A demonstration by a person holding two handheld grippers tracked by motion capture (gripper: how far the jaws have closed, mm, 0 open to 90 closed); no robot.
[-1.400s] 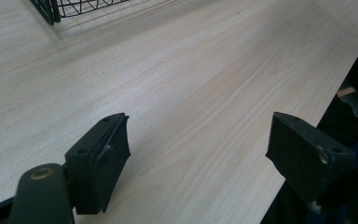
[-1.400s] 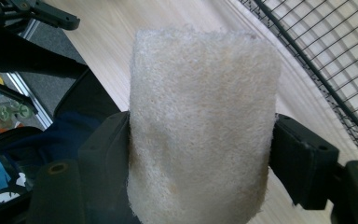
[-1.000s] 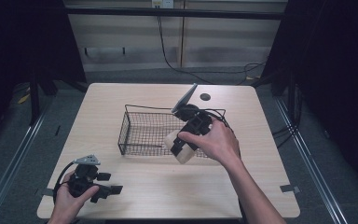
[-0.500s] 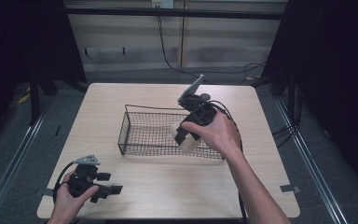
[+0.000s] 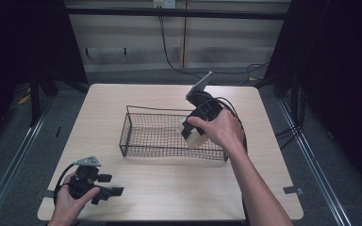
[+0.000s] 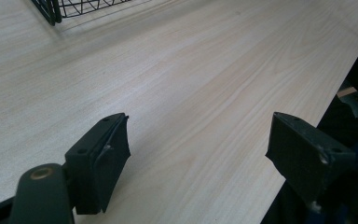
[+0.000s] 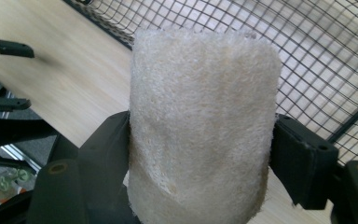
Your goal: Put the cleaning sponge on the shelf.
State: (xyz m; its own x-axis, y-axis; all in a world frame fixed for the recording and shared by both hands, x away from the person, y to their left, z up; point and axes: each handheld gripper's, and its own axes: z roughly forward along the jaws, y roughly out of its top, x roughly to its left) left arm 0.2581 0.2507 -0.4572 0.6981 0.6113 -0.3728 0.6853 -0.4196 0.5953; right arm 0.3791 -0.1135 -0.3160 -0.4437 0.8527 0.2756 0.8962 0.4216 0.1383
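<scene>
Step in hand: the right gripper (image 5: pixel 194 134) carries a cream sponge (image 7: pixel 200 126) over the right end of the wire basket (image 5: pixel 136 141), seemingly to drop it in.
Right jaws: clamped on the sponge's sides.
Left gripper (image 5: pixel 104 190): rests at the table's (image 5: pixel 169 188) near-left corner, jaws wide apart, nothing between them.
Next move: I'd lower the sponge past the rim, then let go.
Hard to see: the hand (image 5: pixel 224 129) covers much of the sponge from above; I can't tell whether it touches the mesh.
</scene>
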